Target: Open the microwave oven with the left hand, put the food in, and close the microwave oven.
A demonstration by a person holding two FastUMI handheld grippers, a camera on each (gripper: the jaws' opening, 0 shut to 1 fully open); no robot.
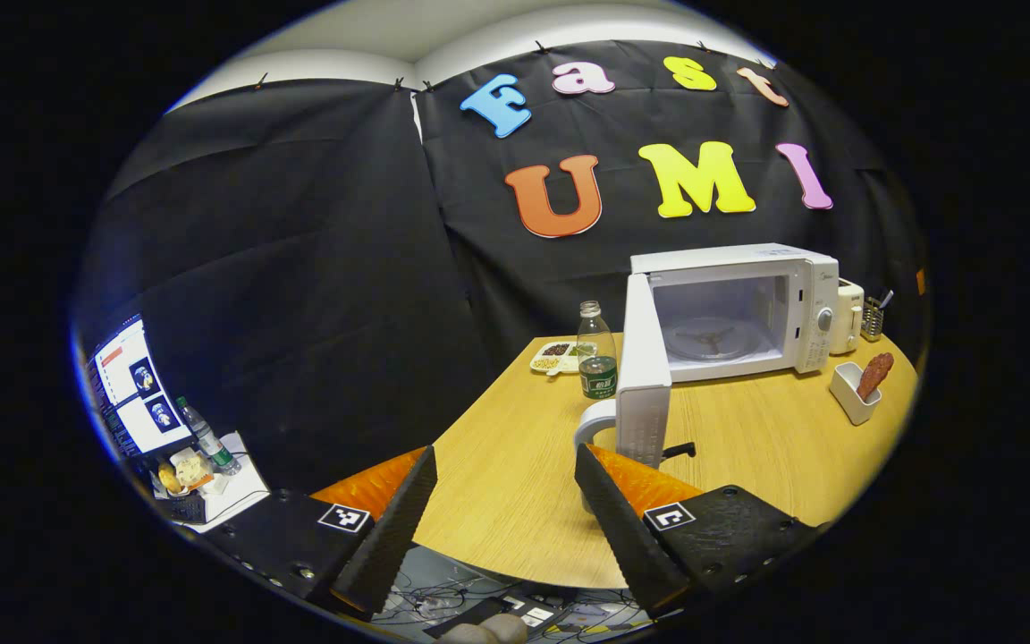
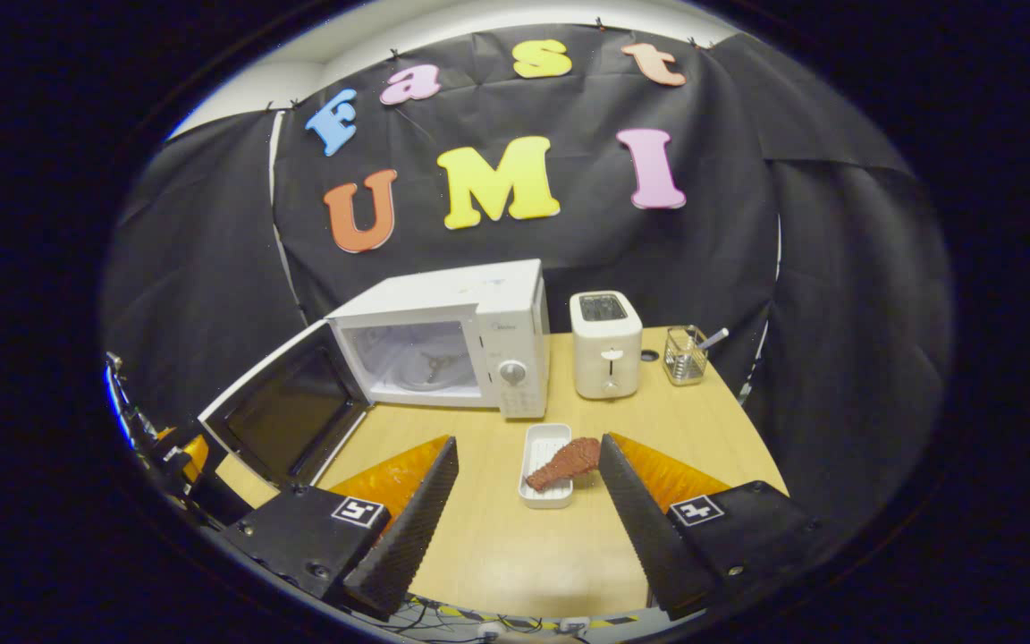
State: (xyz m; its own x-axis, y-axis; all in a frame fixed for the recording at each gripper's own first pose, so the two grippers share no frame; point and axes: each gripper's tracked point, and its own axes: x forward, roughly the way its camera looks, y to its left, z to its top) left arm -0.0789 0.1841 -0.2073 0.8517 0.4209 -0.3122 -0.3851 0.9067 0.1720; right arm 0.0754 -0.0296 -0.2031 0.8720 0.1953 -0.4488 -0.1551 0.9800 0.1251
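While the microwave oven [image 2: 443,344] stands on the wooden bench [image 2: 515,537] with its door [image 2: 287,416] swung fully out to the left, its cavity and turntable lie bare. Just to the right of it in the right gripper view stands a white toaster [image 2: 606,344], and farther right a small clear holder [image 2: 685,355] with a utensil in it. Near the front of the oven, the food [image 2: 564,462], a reddish-brown drumstick-shaped piece, lies tilted in a small white dish [image 2: 544,447]. The right gripper [image 2: 528,483] hovers near this dish with its fingers wide apart and nothing between them; the dish sits between the fingertips farther off. In the left gripper view the left gripper [image 1: 506,487] is likewise spread wide and empty, held over the near edge of the bench, close to the edge of the open door [image 1: 645,376]. Beyond the door stand a bottle [image 1: 597,353] and a tray of small foods [image 1: 555,358], and the food's dish [image 1: 855,394] lies at the far right
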